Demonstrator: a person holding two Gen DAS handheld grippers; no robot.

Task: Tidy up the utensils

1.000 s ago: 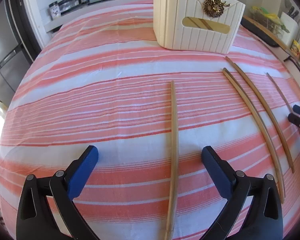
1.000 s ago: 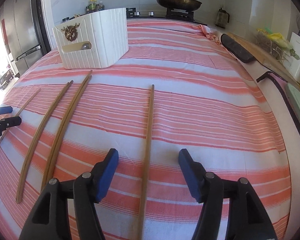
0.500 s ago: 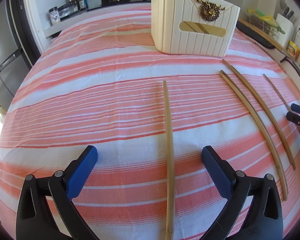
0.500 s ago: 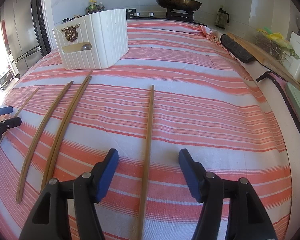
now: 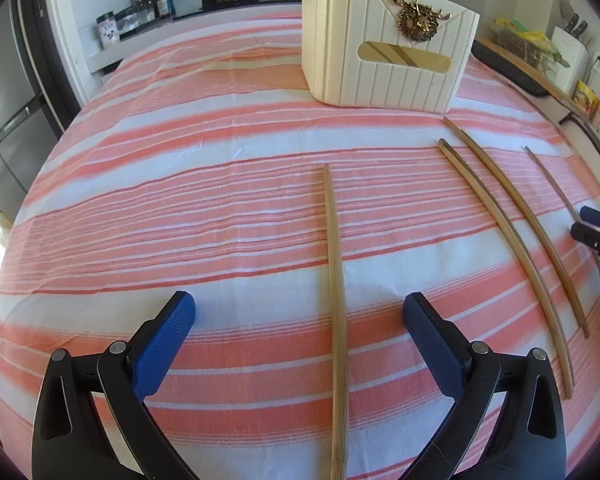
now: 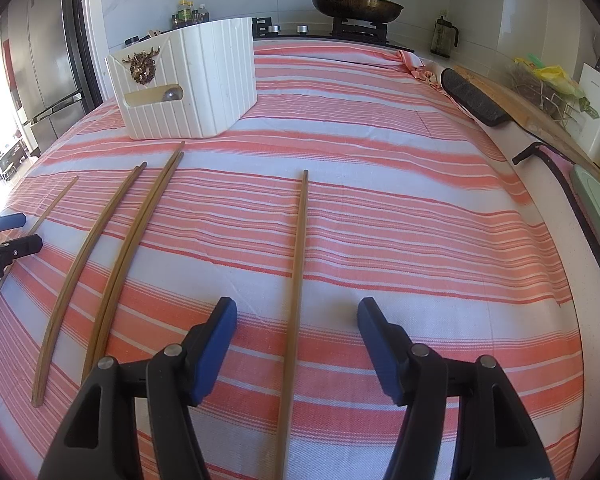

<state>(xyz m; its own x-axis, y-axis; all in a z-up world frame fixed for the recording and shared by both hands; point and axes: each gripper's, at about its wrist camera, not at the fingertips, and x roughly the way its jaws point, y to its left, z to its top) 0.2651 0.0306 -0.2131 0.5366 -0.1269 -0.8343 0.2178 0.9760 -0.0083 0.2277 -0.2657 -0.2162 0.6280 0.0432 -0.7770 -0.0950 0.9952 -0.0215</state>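
on striped cloth (image 5: pixel 180 184), both claws gaping, left claw (image 5: pixel 299 326) shifted right over chopstick (image 5: pixel 335 280)

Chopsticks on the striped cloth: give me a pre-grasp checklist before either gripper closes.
1. Left gripper open wide enough: ok, nothing held.
2. Right gripper open: ok, nothing held.
3. Left chopstick lies between the left gripper's fingers: ok, slightly right of centre.
4. Right chopstick lies between the right gripper's fingers: ok, near centre.
5. Fingers low enough to pinch: cannot tell, height above the striped cloth is unclear.
6. White utensil box upright and open-topped to receive them: ok; something already shows through its handle slot.
7. Middle chopsticks clear of both grippers: ok.
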